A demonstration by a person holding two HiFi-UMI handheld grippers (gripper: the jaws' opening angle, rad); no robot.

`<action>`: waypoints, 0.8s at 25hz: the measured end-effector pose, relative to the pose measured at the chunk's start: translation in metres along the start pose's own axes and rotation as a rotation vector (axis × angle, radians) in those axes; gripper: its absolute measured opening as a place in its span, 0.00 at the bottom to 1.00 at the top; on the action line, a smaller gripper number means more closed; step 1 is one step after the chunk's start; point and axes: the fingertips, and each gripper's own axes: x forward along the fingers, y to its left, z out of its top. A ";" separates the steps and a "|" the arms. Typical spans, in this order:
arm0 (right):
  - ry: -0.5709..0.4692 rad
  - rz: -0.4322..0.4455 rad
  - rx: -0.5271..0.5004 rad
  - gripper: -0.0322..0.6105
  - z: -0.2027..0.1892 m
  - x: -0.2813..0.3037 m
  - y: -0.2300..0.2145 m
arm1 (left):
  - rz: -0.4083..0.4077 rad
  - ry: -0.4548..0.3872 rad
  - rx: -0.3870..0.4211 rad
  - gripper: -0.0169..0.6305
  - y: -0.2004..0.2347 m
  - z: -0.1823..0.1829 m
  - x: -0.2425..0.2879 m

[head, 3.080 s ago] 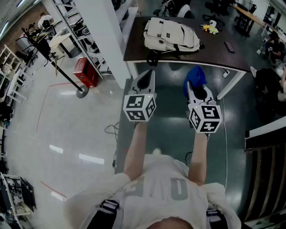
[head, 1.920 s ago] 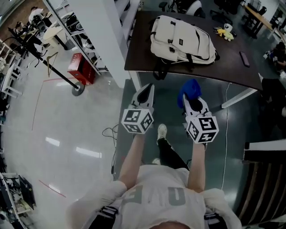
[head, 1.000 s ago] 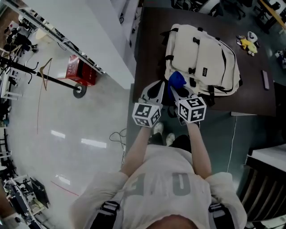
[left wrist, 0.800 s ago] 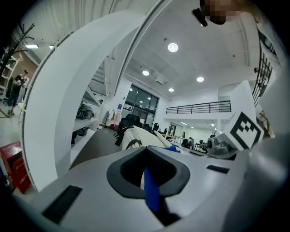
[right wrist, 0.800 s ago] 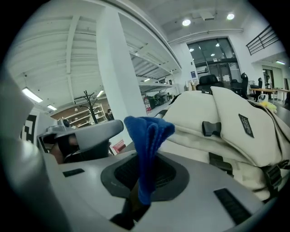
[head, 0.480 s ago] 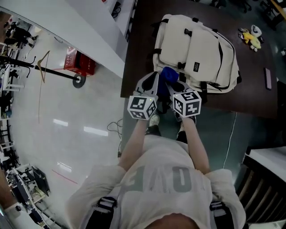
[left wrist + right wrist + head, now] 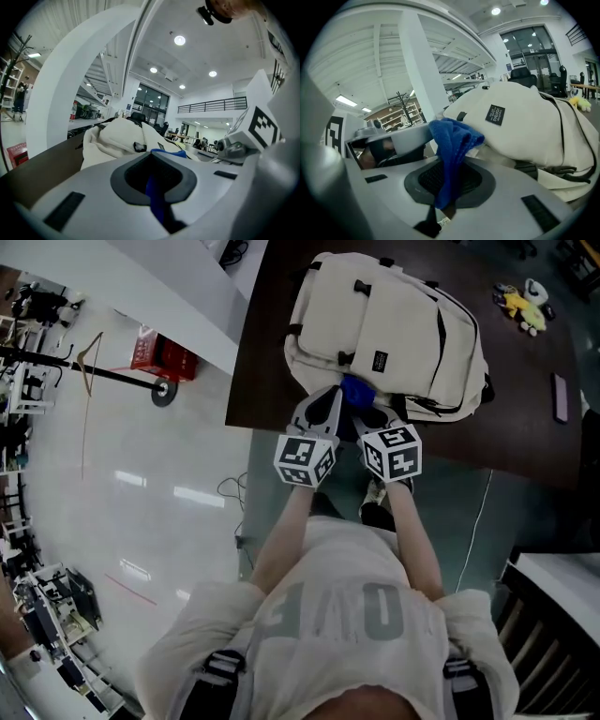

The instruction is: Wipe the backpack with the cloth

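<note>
A cream backpack [image 7: 384,320] lies flat on the dark brown table [image 7: 267,381]; it also fills the right gripper view [image 7: 520,122] and shows in the left gripper view [image 7: 117,138]. My right gripper [image 7: 367,413] [image 7: 447,185] is shut on a blue cloth [image 7: 356,390] [image 7: 454,133], which rests against the backpack's near edge. My left gripper [image 7: 323,407] [image 7: 152,180] sits close beside it on the left with its jaws together. A thin blue strip shows in their seam; I cannot tell what it is. The cloth's top [image 7: 171,152] peeks just beyond the left jaws.
A yellow plush toy [image 7: 518,301] and a dark flat object [image 7: 560,395] lie on the table's far right. On the floor to the left are a red box [image 7: 155,352], a stand's round base [image 7: 162,390] and a cable [image 7: 230,488]. A white partition [image 7: 178,287] borders the table's left.
The person has walked up to the table. Both grippers moved forward from over the floor to the backpack's near edge, and the blue cloth now touches the backpack.
</note>
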 end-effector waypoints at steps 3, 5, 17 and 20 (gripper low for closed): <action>-0.004 0.026 0.001 0.11 -0.004 -0.009 -0.010 | 0.010 -0.013 -0.003 0.03 -0.013 -0.002 0.009; 0.000 0.038 -0.003 0.11 -0.007 -0.015 -0.020 | 0.019 -0.022 -0.006 0.03 -0.021 -0.004 0.015; 0.098 -0.050 -0.039 0.11 -0.051 -0.058 -0.098 | 0.029 -0.025 -0.023 0.03 -0.063 -0.024 0.040; 0.108 -0.044 -0.024 0.11 -0.054 -0.066 -0.104 | 0.021 -0.026 -0.026 0.03 -0.072 -0.025 0.046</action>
